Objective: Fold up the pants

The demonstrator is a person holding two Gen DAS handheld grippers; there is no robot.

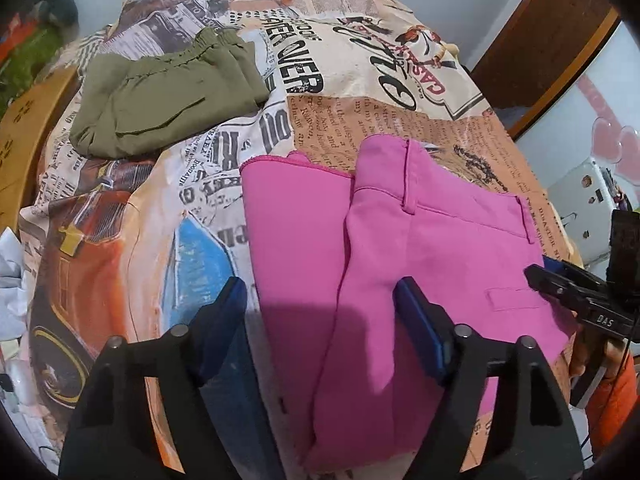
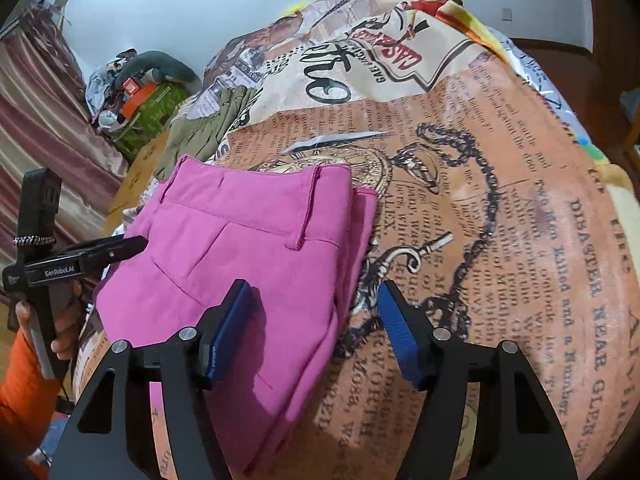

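Pink pants (image 1: 400, 240) lie folded on the printed bedspread (image 1: 320, 80), waistband toward the far side; they also show in the right wrist view (image 2: 248, 248). My left gripper (image 1: 320, 300) is open, its blue pads above the near part of the pants, holding nothing. My right gripper (image 2: 316, 304) is open, straddling the pants' right edge, also empty. The right gripper also shows at the pants' right side in the left wrist view (image 1: 560, 280). The left gripper also shows at the pants' left side in the right wrist view (image 2: 120, 248).
Folded olive-green pants (image 1: 160, 100) lie at the far left of the bed, also seen in the right wrist view (image 2: 200, 128). A wooden bed edge (image 1: 28, 140) runs along the left. A pile of toys (image 2: 140, 88) sits by the wall. A curtain (image 2: 40, 120) hangs at left.
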